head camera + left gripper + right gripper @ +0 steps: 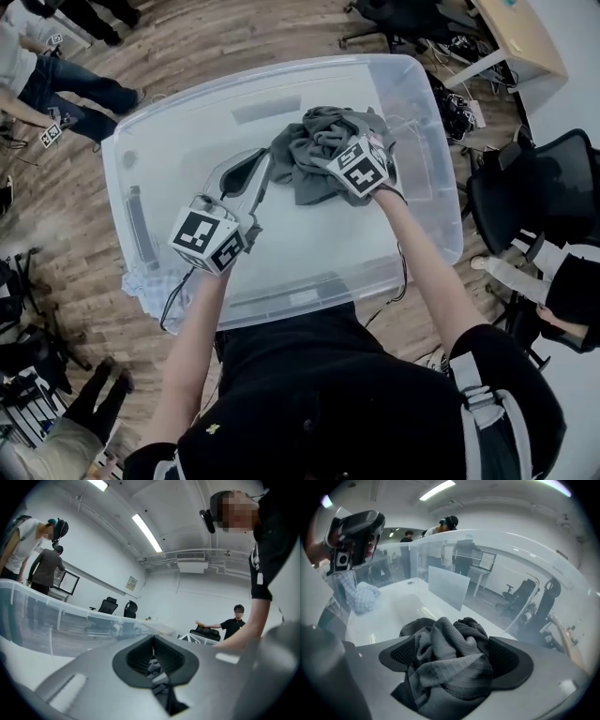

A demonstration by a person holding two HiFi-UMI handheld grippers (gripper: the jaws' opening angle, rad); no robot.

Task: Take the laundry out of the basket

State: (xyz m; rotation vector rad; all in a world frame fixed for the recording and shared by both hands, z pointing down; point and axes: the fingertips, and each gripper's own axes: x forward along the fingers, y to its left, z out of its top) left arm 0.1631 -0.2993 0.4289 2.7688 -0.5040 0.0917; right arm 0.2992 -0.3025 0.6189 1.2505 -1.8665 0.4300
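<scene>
A crumpled grey garment lies at the far middle of the clear plastic bin. My right gripper points down into it from the near right. In the right gripper view its jaws stand wide and open, and the grey garment bulges up between the dark pads. My left gripper hovers inside the bin just left of the garment, apart from it. Its jaws are shut with no cloth between them. From the right gripper view it shows at upper left.
A pale blue checked cloth hangs outside the bin's near-left corner, also visible through the bin wall. Office chairs stand to the right, a desk at far right, and people at far left on the wooden floor.
</scene>
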